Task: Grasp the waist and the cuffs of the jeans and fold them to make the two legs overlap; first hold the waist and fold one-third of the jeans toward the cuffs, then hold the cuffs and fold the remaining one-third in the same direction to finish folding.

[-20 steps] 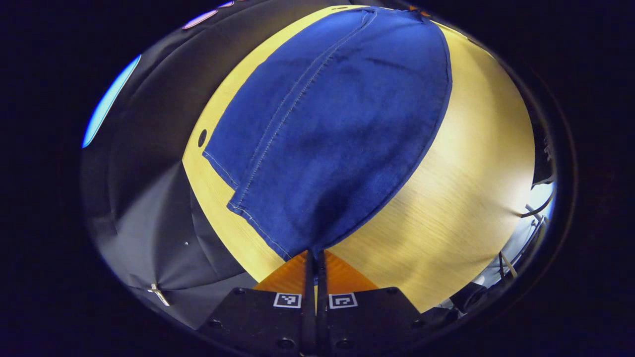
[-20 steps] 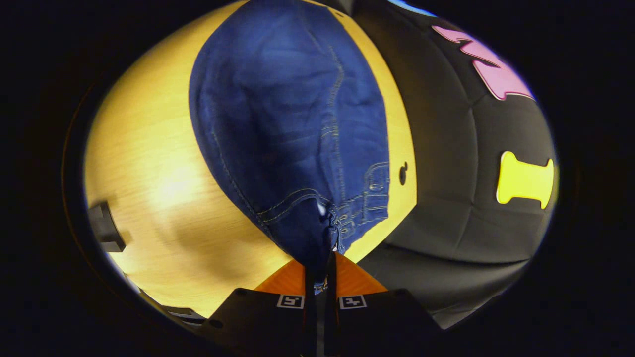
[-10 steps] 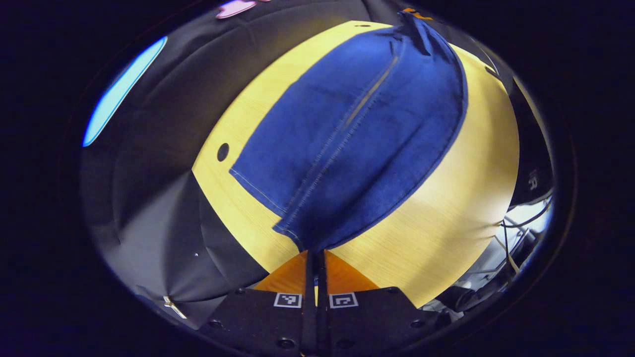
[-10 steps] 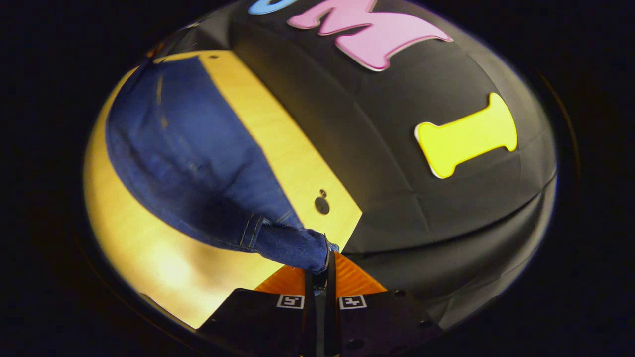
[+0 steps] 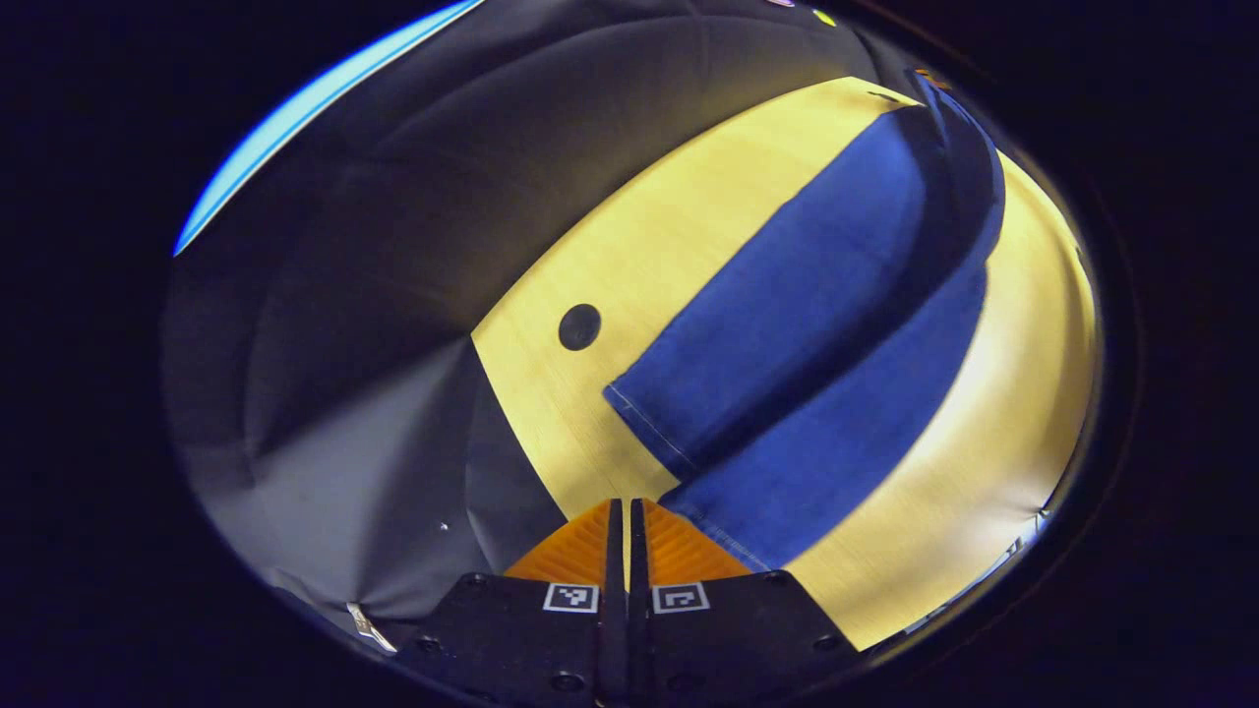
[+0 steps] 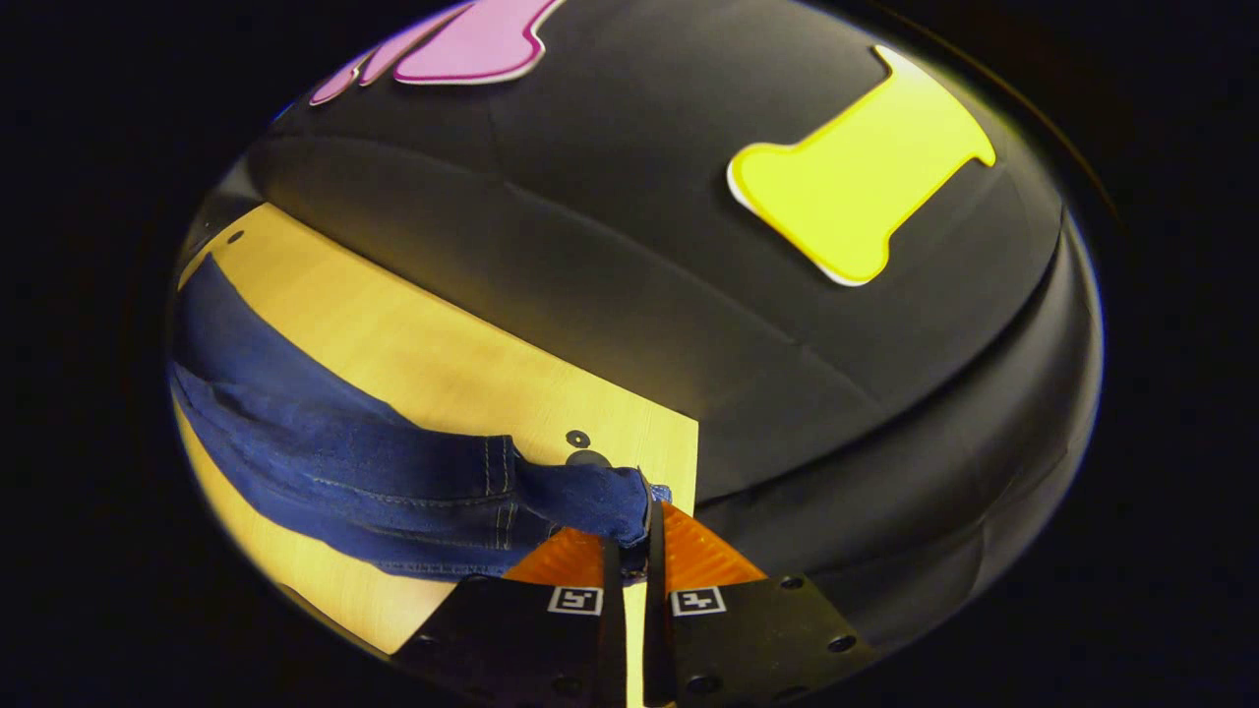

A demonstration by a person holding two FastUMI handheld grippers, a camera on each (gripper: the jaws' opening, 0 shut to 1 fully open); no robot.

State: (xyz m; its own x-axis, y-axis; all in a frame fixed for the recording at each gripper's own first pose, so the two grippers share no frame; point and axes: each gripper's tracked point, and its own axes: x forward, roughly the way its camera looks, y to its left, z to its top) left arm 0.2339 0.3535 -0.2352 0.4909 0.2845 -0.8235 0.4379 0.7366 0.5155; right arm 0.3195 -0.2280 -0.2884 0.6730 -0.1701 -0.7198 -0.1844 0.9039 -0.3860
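The jeans (image 5: 816, 344) are lying on the yellow table (image 5: 629, 256), running from the lower middle up to the upper right of the left gripper view. One leg is lying on the table with its cuff (image 5: 644, 433) near the middle, and the other leg is sitting in front of it, reaching down to the left gripper (image 5: 627, 511) at the bottom. That gripper's orange fingers (image 5: 580, 546) are pressed together, and I cannot tell if any cloth is caught between them. In the right gripper view, the jeans (image 6: 334, 462) are stretching from the left edge to the right gripper (image 6: 636, 536) at the bottom middle. Its jaws are clamped on a bunched bit of the waist (image 6: 590, 497). A dark round hole (image 5: 579, 326) is showing in the table just left of the cuff.
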